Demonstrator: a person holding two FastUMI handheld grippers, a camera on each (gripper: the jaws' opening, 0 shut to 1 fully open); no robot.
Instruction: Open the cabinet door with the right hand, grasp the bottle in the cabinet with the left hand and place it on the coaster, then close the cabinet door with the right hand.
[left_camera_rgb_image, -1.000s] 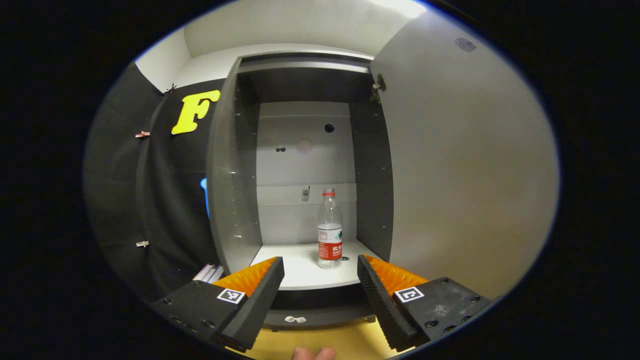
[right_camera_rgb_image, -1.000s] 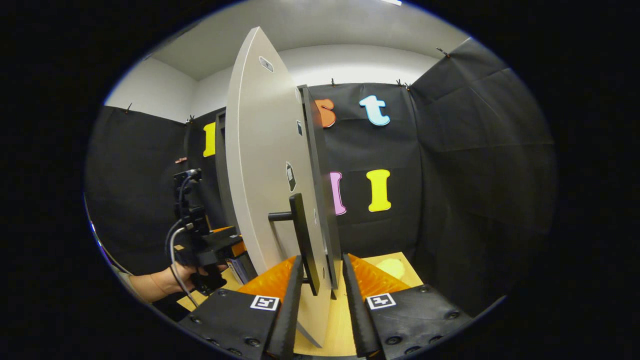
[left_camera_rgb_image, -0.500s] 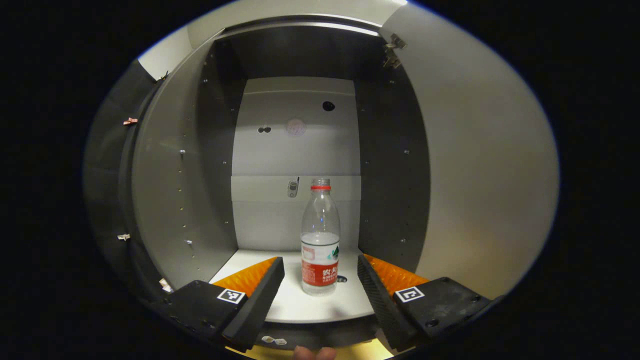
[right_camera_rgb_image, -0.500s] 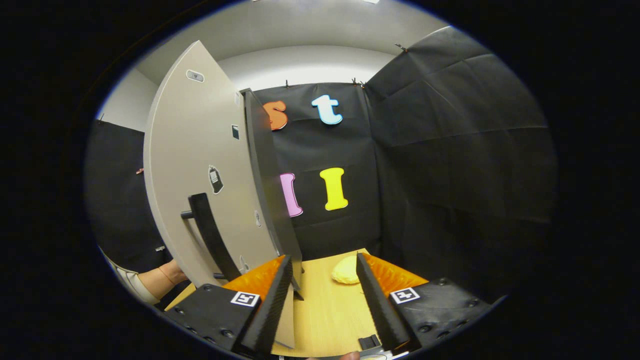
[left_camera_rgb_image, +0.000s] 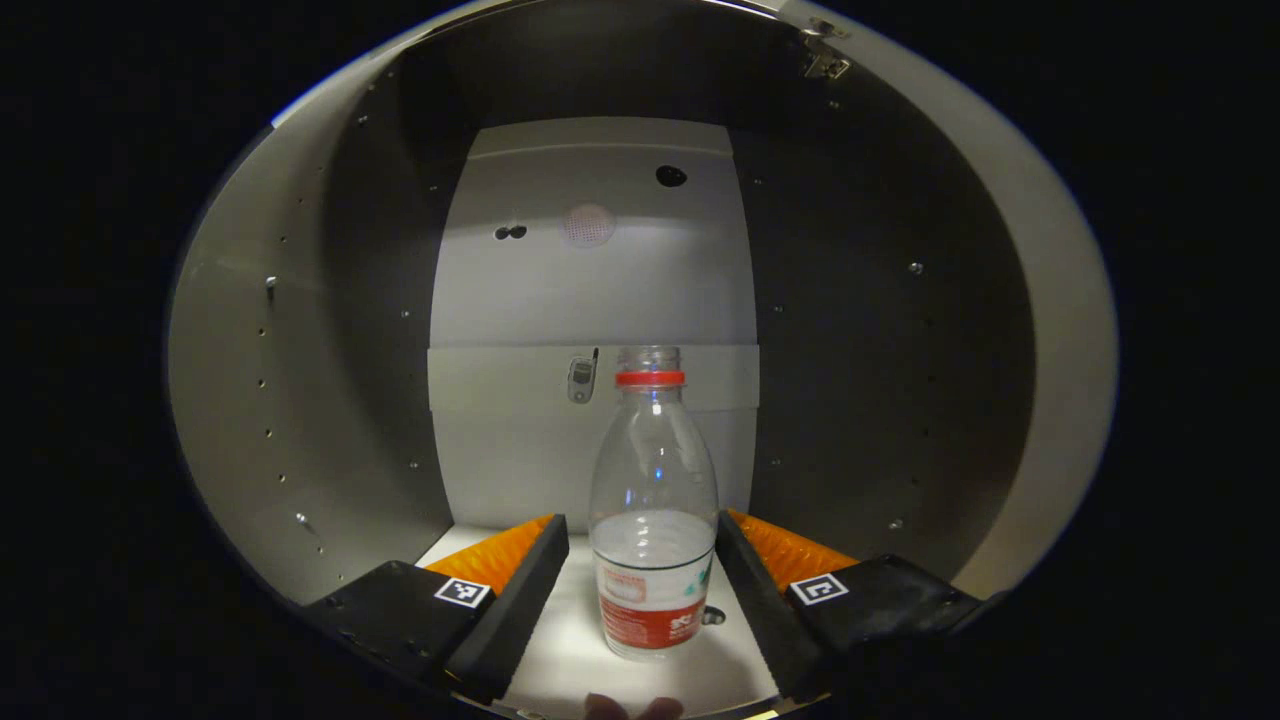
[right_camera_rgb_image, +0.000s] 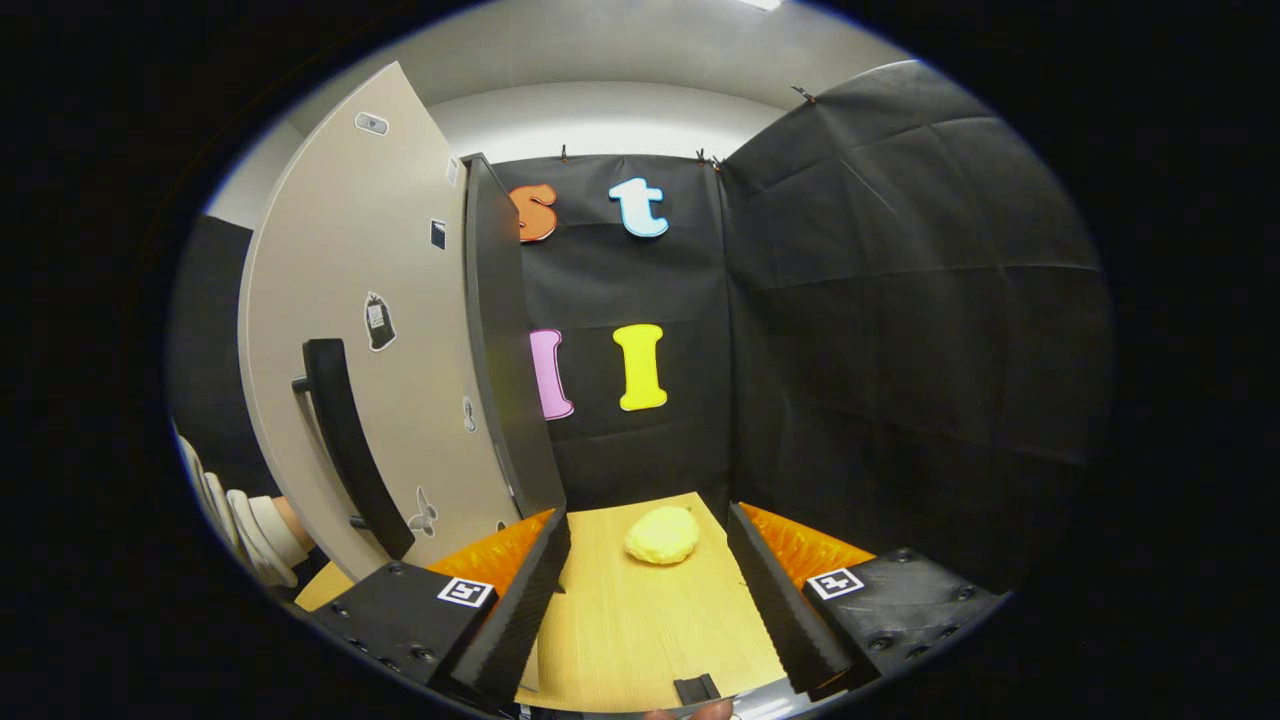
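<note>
Your left claw is reaching into the cabinet, its fingers spread apart with the bottle standing between them. The bottle is sitting upright on the white shelf of the cabinet, clear plastic with a red ring at the neck and a red and white label low on its body (a little water is showing in the lower half). The right finger's inner face is lying just beside the bottle's side; whether it is touching, you cannot tell from the left gripper view. The left finger is standing clearly apart from the bottle, so nothing is being squeezed yet.

Your right claw is hovering over the wooden desk, its fingers also spread wide and holding nothing. The cabinet door is standing open off to its left, with the black handle facing the camera and free of the claw. The yellow coaster is lying on the desk between the two fingertips and farther off, near the black cloth wall. A sleeve is showing at the left edge, behind the door.
</note>
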